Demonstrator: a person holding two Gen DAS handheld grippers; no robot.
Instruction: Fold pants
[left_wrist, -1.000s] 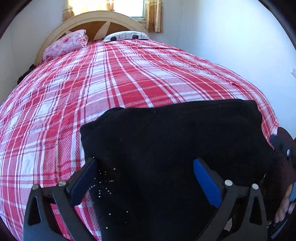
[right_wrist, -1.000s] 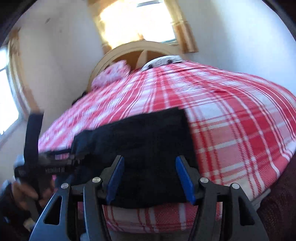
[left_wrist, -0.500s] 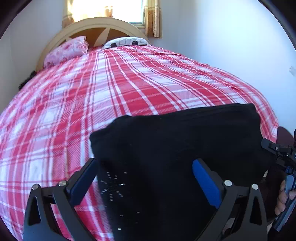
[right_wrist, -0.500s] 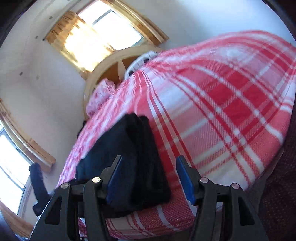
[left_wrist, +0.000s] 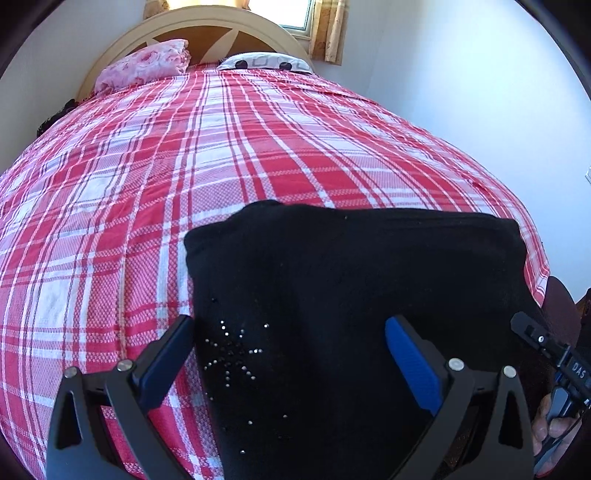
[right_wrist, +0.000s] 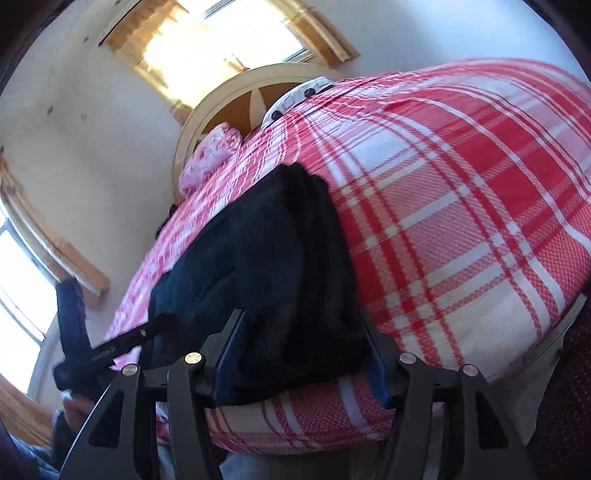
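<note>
The black pants (left_wrist: 354, 295) are lying on the red plaid bed (left_wrist: 184, 166) near its foot edge, already gathered into a compact, thick rectangular bundle, with several stacked layers showing along its right side in the right wrist view (right_wrist: 280, 266). Judging by that shape, most of the folding is looking done; what may be remaining is one last fold or simply squaring up the edges and letting go.

The left gripper (left_wrist: 288, 354) is hovering over the near part of the bundle, at about 6 o'clock in its own view, with its fingers (left_wrist: 410, 358) spread wide and nothing pinched between them: released. A star of small rhinestones (left_wrist: 232, 358) is sitting on the cloth just inside the left finger.

The right gripper (right_wrist: 299, 354) is straddling the near end of the bundle at 6 o'clock in its view. Its jaws have just been closing a little, and the folded cloth is lying between them, bulging over the blue pads. Whether the pads are actually pressing on the fabric or just sitting alongside it I cannot tell, since the cloth is hiding the contact.

A person's hand (left_wrist: 554, 421) is gripping the right tool's handle at 4 o'clock in the left view. Pillows (left_wrist: 147, 66) are sitting at 12 o'clock by the headboard (left_wrist: 221, 26), well apart from the pants
</note>
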